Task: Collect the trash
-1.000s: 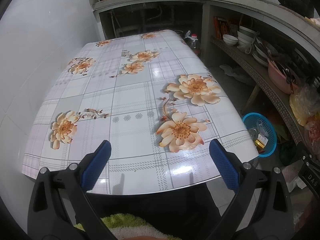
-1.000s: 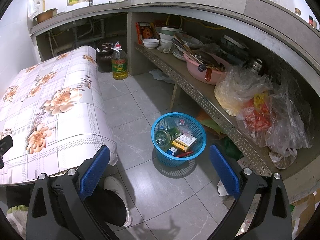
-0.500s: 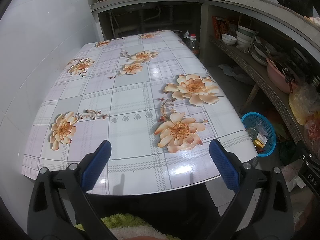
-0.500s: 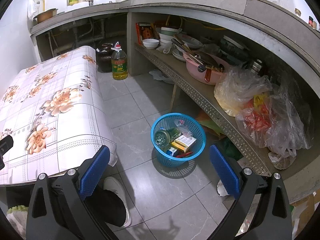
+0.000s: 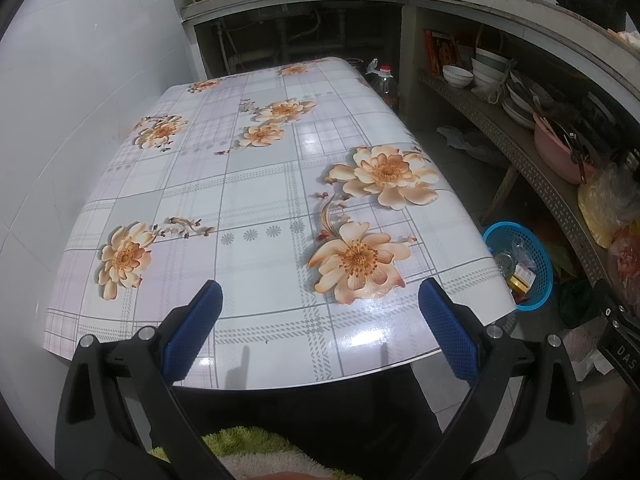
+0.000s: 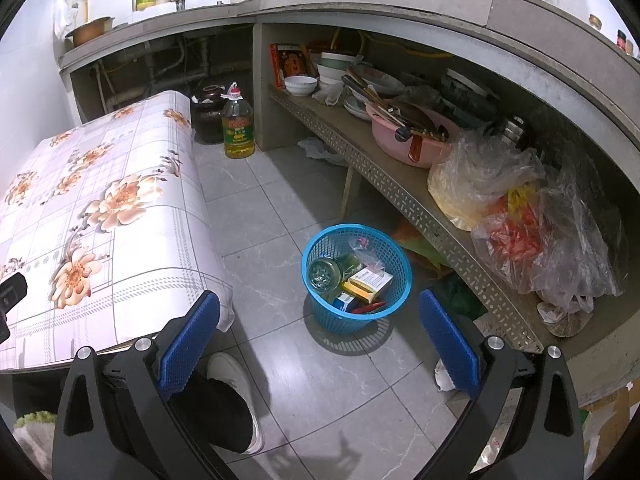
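The trash sits gathered in a round blue plastic mesh basket (image 6: 356, 276) on the grey tiled floor (image 6: 280, 208), just beside the long edge of the counter and in front of the perforated metal shelf (image 6: 404, 196). Inside it lie a round glass jar (image 6: 323, 273), a white and yellow cardboard box (image 6: 368, 282), a crumpled clear wrapper (image 6: 366, 249) and some smaller coloured scraps. The basket probably stands there so that it can be reached from the counter and from the shelf alike.

The right tongs (image 6: 318, 338) hang above the floor with the basket between and beyond their blue pads, jaws spread wide and holding nothing; that aim suits either a drop just made or a check of the contents. The left tongs (image 5: 320, 330) are likewise wide apart and empty, poised over the near edge of the floral, grey-checked oilcloth counter (image 5: 260, 208). In this view the basket (image 5: 520, 264) shows past the counter's near right corner.

No loose trash is visible on the oilcloth, so the collecting looks close to finished there. A crumpled white scrap (image 6: 320, 150) lies on the floor under the shelf's far end, near a yellow cooking-oil bottle (image 6: 238, 128); whether it counts as trash cannot be told. The person's dark trouser leg and white shoe (image 6: 236, 396) are under the counter's near edge.
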Tool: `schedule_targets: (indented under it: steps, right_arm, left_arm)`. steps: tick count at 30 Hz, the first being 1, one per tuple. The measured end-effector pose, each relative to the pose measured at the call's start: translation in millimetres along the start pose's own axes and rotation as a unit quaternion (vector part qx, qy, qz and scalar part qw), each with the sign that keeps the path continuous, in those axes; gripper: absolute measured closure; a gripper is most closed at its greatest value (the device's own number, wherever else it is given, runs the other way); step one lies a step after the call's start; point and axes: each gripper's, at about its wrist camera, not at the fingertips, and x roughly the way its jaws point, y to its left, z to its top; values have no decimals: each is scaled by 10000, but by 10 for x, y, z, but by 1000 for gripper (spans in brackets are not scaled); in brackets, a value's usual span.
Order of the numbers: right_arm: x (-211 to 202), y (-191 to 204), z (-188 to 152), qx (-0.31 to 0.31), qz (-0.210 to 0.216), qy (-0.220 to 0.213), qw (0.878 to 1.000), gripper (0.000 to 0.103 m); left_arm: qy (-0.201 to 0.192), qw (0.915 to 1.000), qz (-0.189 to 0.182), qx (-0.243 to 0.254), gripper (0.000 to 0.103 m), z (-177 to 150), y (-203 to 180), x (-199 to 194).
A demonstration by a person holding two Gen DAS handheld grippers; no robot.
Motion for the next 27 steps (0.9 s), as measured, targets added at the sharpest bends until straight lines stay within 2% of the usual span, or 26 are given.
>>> schedule_targets:
  steps: [27]
  right_arm:
    - [7, 16, -8, -11, 7, 4, 10000, 6]
  left_arm:
    - [87, 9999, -47, 86, 9, -25, 5, 67]
